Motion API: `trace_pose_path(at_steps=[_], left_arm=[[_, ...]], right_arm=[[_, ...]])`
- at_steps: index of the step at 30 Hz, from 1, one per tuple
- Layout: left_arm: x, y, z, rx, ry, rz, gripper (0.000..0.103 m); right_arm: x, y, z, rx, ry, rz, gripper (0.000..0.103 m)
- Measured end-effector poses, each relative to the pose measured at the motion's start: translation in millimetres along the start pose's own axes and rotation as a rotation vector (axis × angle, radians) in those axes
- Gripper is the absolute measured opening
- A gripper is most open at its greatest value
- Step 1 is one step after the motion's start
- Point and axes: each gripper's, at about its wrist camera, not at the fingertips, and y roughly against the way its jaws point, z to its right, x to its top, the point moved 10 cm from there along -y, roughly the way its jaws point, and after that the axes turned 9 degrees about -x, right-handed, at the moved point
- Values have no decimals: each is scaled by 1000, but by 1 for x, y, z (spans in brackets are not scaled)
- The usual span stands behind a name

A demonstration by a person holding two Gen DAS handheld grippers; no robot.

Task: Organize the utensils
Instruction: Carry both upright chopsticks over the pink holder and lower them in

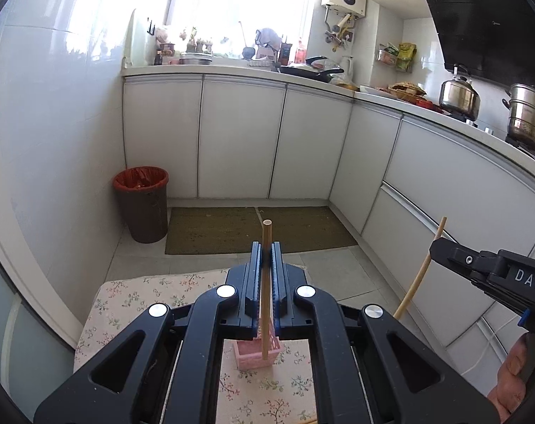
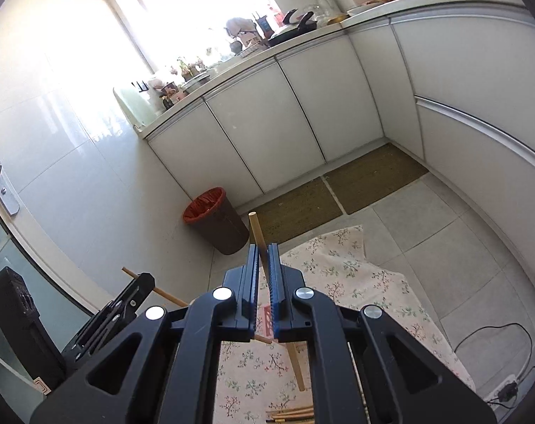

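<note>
Left wrist view: left gripper (image 1: 266,259) pinches one chopstick (image 1: 266,282) upright, its lower tip over the pink holder (image 1: 255,355) on the floral cloth (image 1: 126,300). Right gripper (image 1: 440,243) at far right clamps a second chopstick (image 1: 421,275).

Right wrist view: right gripper (image 2: 263,258), fingers pressed onto its stick (image 2: 258,236), tilted. More chopsticks (image 2: 292,415) lie near on the cloth.

Judgement: keep the left stick vertical, centre it over the holder opening, lower before letting go.
</note>
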Motion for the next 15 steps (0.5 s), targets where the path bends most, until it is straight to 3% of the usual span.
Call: trace_pose_path(at_steps=[7, 15], left_arm=[[-3, -42, -22, 16, 17, -35, 5], [-30, -67, -33, 29, 36, -91, 6]], right_arm=[[14, -48, -18, 20, 44, 3, 6], [-11, -91, -11, 26, 12, -76, 7]])
